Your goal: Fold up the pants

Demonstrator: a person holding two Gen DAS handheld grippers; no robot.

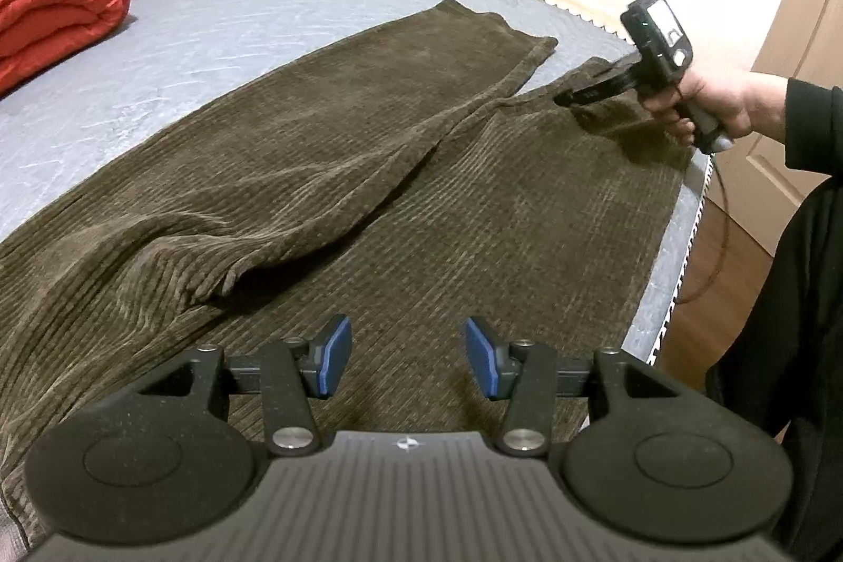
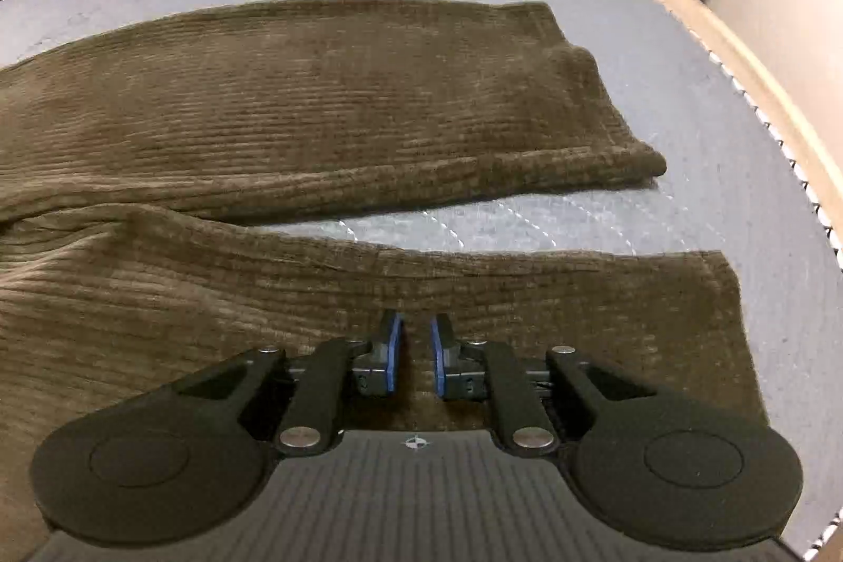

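Here, pants (image 2: 316, 98) lie flat (both tools above).

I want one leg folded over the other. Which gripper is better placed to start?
Probably the right gripper: it hovers over the near leg by its hem. The left gripper sits open farther up the pants.

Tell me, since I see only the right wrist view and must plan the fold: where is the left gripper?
Observer: The left gripper hovers open over the pants, toward the end where the legs join.
Operator: Do the legs overlap there?
Observer: Yes, the far leg bunches in a fold onto the near leg.
Operator: And the bed on my side?
Observer: The near leg lies right along the bed edge on the person's side.
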